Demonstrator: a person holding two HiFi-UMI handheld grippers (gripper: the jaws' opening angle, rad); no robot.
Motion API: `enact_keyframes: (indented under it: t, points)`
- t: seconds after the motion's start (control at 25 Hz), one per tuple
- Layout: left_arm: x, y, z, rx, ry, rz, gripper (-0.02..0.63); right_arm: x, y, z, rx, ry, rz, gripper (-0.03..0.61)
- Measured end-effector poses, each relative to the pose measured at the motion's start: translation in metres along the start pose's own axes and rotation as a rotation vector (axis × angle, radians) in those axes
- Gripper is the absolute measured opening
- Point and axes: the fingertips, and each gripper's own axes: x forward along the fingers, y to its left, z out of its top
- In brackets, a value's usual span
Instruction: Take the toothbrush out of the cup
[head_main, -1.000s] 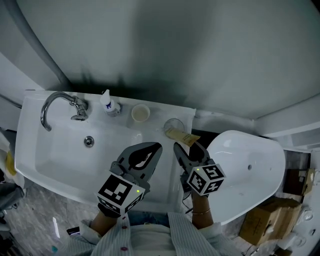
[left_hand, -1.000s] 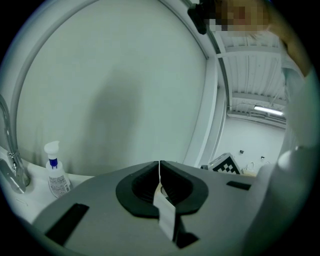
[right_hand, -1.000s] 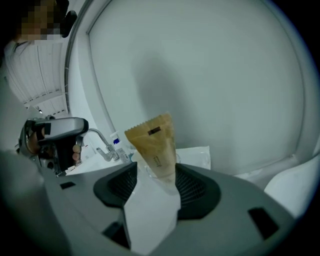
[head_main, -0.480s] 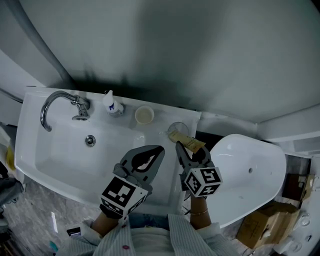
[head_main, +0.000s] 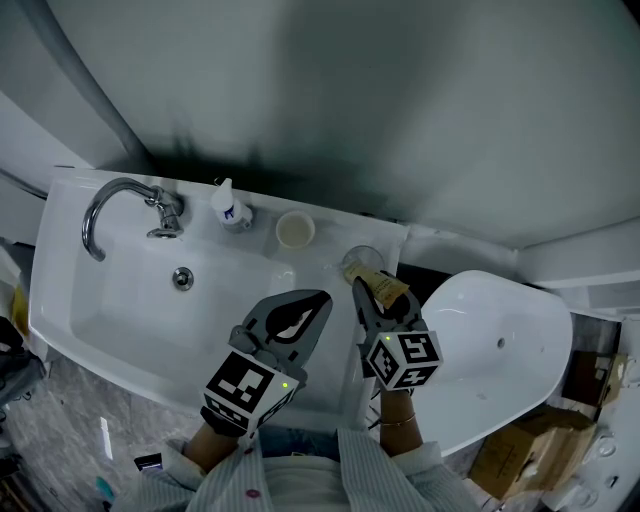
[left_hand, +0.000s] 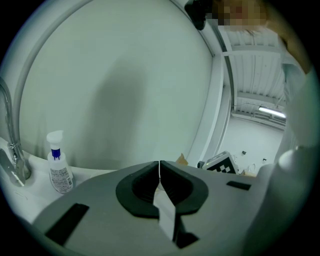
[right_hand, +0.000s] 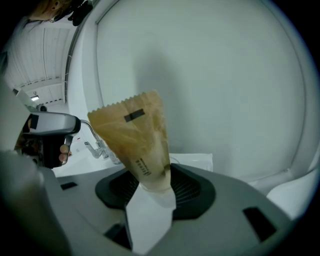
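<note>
A toothbrush in a brown paper packet (head_main: 377, 286) stands tilted in a clear glass cup (head_main: 360, 261) on the back right of the sink ledge. My right gripper (head_main: 379, 300) reaches up to it, and the packet (right_hand: 136, 142) rises from between its jaws. The jaws are closing around the packet, and I see no squeeze on the paper. My left gripper (head_main: 319, 298) hovers over the basin to the left, shut with nothing in it; its tips (left_hand: 159, 165) meet.
A white sink (head_main: 70, 330) carries a chrome faucet (head_main: 112, 203), a spray bottle (head_main: 229, 206) and a small pale cup (head_main: 295, 231) along its back ledge. A white toilet lid (head_main: 500, 345) lies just right of the sink. Cardboard boxes (head_main: 545, 440) sit at the lower right.
My right gripper has edged forward onto the packet and its jaws have narrowed a little. The left gripper has stayed where it was.
</note>
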Motion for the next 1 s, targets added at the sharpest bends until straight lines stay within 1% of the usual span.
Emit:
enact_keyframes:
  t: [0.2,0.48,0.68,1.0]
  points:
    - [-0.001,0.004,0.002,-0.004,-0.008,0.003,0.023,0.004,0.001,0.002,-0.029,0.015,-0.007,0.17]
    - [-0.003,0.007,0.001,-0.012,-0.015,0.009,0.021,0.008,-0.003,0.001,-0.047,0.024,-0.036,0.089]
    - [-0.006,0.009,0.005,-0.011,-0.02,0.016,0.023,0.009,-0.006,0.004,-0.049,0.019,-0.052,0.064]
    - [-0.009,0.008,0.007,-0.01,-0.031,0.012,0.021,0.007,-0.01,0.004,-0.033,0.024,-0.067,0.048]
